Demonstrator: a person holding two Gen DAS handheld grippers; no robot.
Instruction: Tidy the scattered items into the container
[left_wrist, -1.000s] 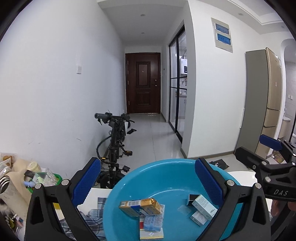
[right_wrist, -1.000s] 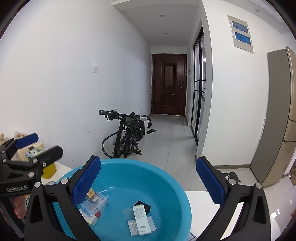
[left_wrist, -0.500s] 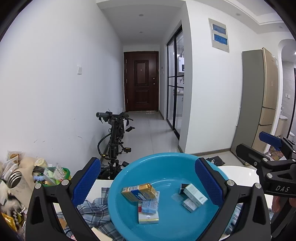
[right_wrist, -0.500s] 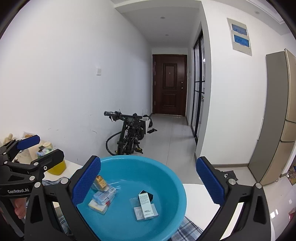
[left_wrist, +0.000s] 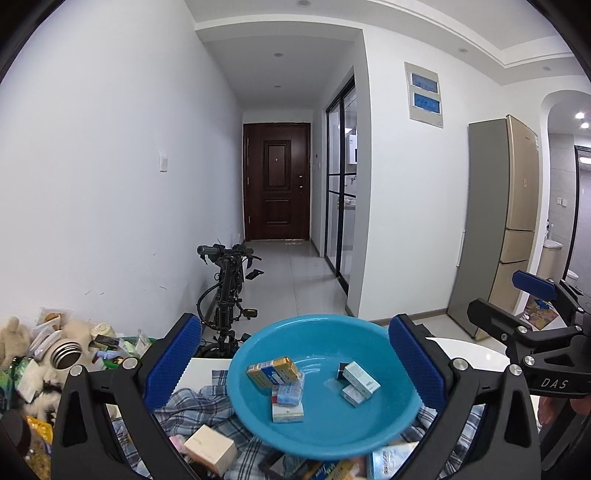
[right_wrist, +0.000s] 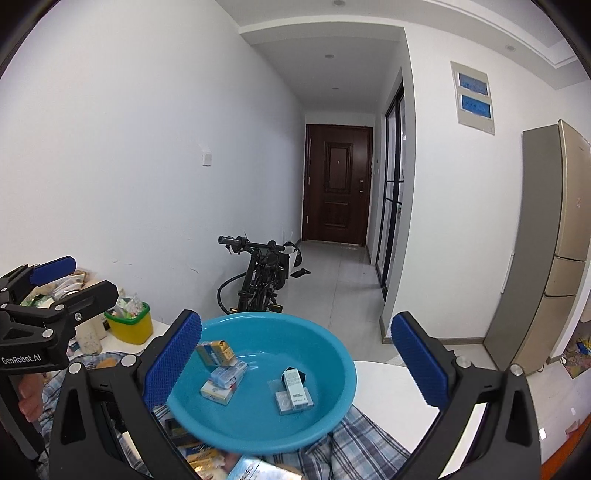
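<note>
Left gripper (left_wrist: 295, 354): blue-padded jaws spread wide, nothing between them; held above the near clutter, aimed across the basin.
Right gripper (right_wrist: 295, 354): blue-padded jaws likewise spread wide, empty; seen from the left wrist view as a black frame at far right (left_wrist: 532, 332).
Container: round, shallow, bright blue plastic basin (left_wrist: 369, 432), resting on a blue-and-white checked cloth (left_wrist: 207, 406) over the white counter (right_wrist: 391, 391).
Already in basin: gold-and-blue carton (left_wrist: 272, 370) leaning on a stack of pale blue flat packs (left_wrist: 288, 400); small mint-green cartons (left_wrist: 360, 380) toward the right side.
Still out: beige cardboard cube box (left_wrist: 210, 448) on the cloth, just beside the basin's near-left rim; pale blue packet (left_wrist: 391, 456) partly under the near rim; more blurred items below the rim, not identifiable.
Step judged: pick-up of next loose item, probably the beige box by the left gripper.
Technique advised: tilt down, straddle two flat faces, close squarely, lift clear of the rim before release.
Risk: basin nudged on loose cloth; checked fabric pinched with the box.
</note>
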